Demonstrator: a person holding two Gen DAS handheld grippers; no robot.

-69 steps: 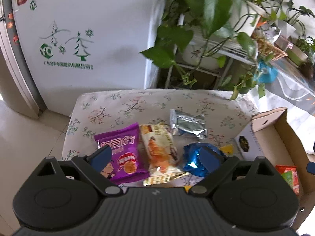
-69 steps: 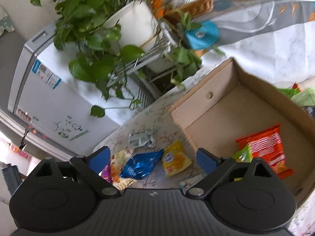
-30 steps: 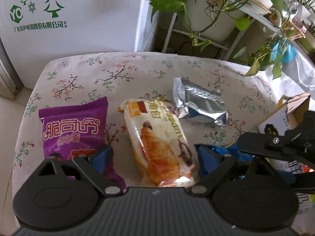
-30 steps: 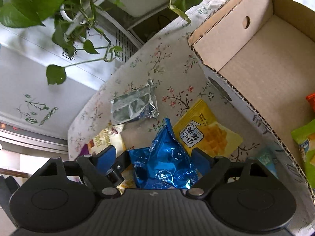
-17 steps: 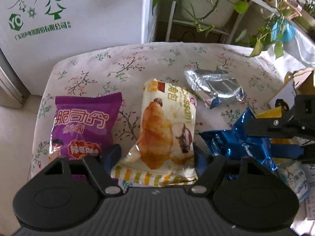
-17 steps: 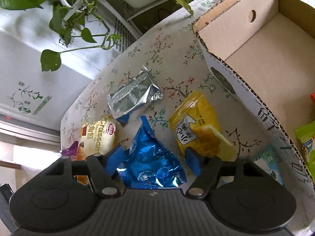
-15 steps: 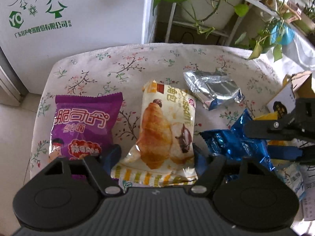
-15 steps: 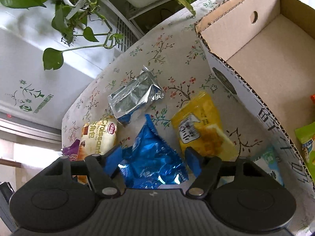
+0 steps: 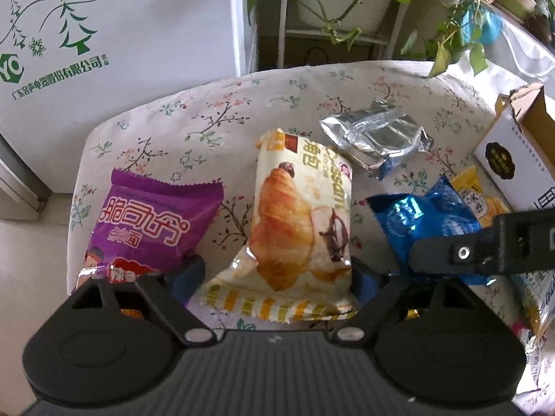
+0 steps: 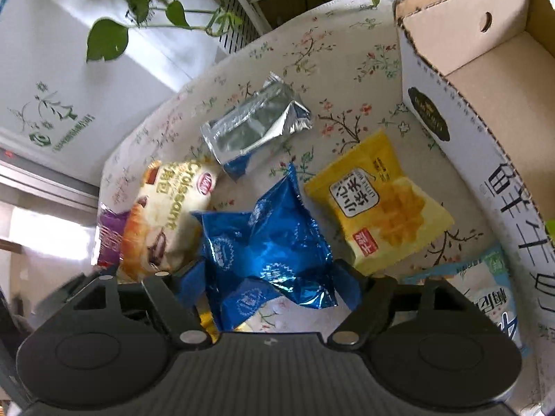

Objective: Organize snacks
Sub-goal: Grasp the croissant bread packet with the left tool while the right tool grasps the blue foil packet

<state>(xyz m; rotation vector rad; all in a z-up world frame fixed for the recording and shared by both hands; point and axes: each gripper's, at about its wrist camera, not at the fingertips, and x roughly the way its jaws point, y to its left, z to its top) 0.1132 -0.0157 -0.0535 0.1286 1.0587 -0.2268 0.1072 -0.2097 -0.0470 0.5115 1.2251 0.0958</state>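
Snack packs lie on a floral tablecloth (image 9: pixel 222 111). My left gripper (image 9: pixel 281 277) is open with its fingers on either side of the near end of the croissant pack (image 9: pixel 298 222). My right gripper (image 10: pixel 267 277) is open around the crumpled blue foil pack (image 10: pixel 267 239), which also shows in the left wrist view (image 9: pixel 426 222). A purple noodle pack (image 9: pixel 149 228) lies left of the croissant. A silver foil pack (image 9: pixel 374 135) lies behind it. A yellow pack (image 10: pixel 378 204) lies right of the blue one. The croissant pack also shows in the right wrist view (image 10: pixel 166 215).
An open cardboard box (image 10: pixel 485 79) stands at the right, its white side facing the packs. A pale blue pack (image 10: pixel 485 287) lies by its near side. A white appliance (image 9: pixel 104 34) and a plant stand (image 9: pixel 347 7) stand behind the table.
Both grippers have come down and closer to the table. The left jaws now straddle the croissant pack and the right jaws straddle the blue pack, which is more crumpled and raised.
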